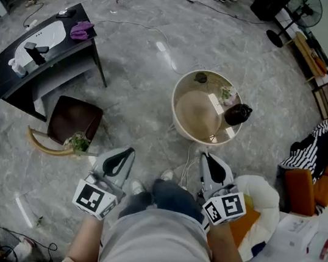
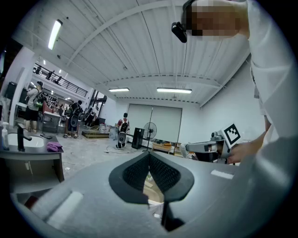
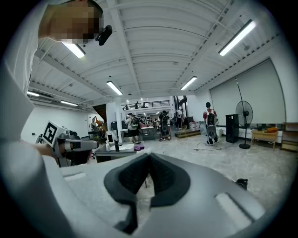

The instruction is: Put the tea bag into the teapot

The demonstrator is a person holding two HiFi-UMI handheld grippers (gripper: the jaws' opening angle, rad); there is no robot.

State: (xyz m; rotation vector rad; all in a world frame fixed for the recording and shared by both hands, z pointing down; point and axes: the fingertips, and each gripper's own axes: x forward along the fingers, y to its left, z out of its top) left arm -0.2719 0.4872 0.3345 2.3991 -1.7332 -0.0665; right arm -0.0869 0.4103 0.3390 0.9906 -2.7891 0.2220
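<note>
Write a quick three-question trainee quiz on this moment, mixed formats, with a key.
1. True or false: the left claw is gripping something.
2. Multiple choice: the dark teapot stands on: A) the black desk, B) the round table, C) the floor.
3. Fill in: the jaws of the right claw are ____ (apart / together).

Key:
1. False. Its jaws meet at the tips with nothing between them.
2. B. It stands near the table's right edge.
3. Together.
</note>
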